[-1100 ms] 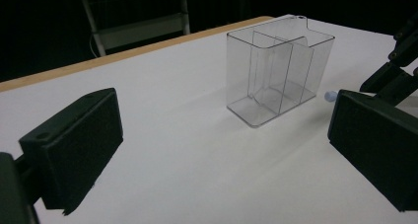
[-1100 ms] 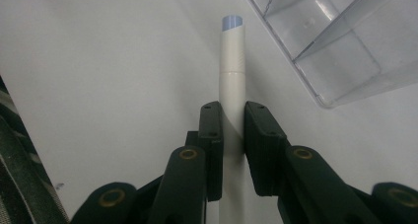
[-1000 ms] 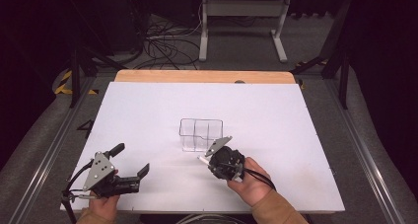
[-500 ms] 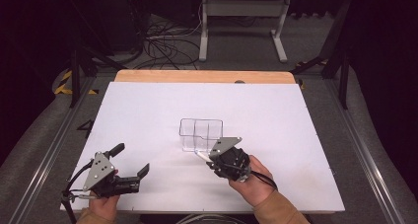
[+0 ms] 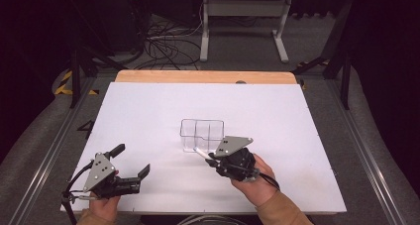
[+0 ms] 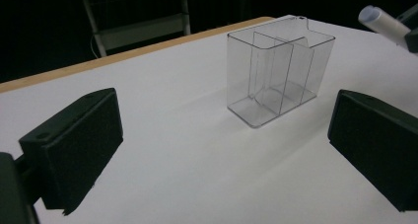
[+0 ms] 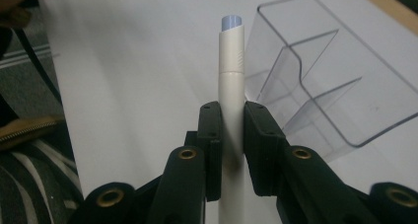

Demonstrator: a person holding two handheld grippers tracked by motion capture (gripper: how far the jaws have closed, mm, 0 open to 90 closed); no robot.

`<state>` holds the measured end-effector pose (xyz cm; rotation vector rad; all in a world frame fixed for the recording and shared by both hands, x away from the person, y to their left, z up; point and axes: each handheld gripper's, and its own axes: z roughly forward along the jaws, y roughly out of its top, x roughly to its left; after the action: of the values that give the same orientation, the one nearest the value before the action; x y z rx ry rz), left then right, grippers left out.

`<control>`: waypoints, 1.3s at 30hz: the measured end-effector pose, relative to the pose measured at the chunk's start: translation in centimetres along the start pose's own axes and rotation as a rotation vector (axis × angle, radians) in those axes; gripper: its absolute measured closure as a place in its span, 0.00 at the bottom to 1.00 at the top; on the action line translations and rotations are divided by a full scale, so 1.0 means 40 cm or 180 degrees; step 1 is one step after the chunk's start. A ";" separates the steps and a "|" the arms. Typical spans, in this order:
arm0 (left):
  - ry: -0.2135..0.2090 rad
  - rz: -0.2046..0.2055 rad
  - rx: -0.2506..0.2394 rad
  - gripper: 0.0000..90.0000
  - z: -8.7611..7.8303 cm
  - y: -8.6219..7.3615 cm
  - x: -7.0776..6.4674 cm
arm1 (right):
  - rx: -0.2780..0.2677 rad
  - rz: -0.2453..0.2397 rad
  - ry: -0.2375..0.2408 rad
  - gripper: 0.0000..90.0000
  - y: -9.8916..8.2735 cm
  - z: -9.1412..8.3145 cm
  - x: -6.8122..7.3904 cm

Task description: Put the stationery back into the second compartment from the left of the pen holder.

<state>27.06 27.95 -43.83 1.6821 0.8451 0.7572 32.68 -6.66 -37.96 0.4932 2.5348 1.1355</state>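
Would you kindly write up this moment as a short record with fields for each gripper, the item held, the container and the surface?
left gripper: jaws open, nothing between them, low over the table
right gripper: jaws shut on the pen
pen: cream barrel, pale blue tip, pointing toward the container
container: clear plastic, divided into compartments, upright, nothing in it
table: white surface, wooden far edge

Right hand-held gripper (image 7: pixel 231 135) clamped; left hand-held gripper (image 6: pixel 222 150) apparently open.
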 end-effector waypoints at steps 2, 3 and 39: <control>0.0001 -0.0003 -0.0002 0.01 0.000 0.000 -0.001 | -0.0142 -0.0025 0.0024 0.87 0.003 -0.010 -0.005; 0.0001 -0.0003 -0.0002 0.01 0.000 0.000 -0.001 | -0.0198 -0.0007 0.0046 0.87 0.006 -0.014 -0.006; 0.0004 -0.0019 0.0002 0.01 0.000 -0.001 0.002 | -0.1319 0.0038 0.0037 0.87 0.097 -0.040 -0.083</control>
<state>27.09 28.02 -43.85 1.6791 0.8510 0.7540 35.66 -6.69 -33.52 0.3920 2.2164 1.6161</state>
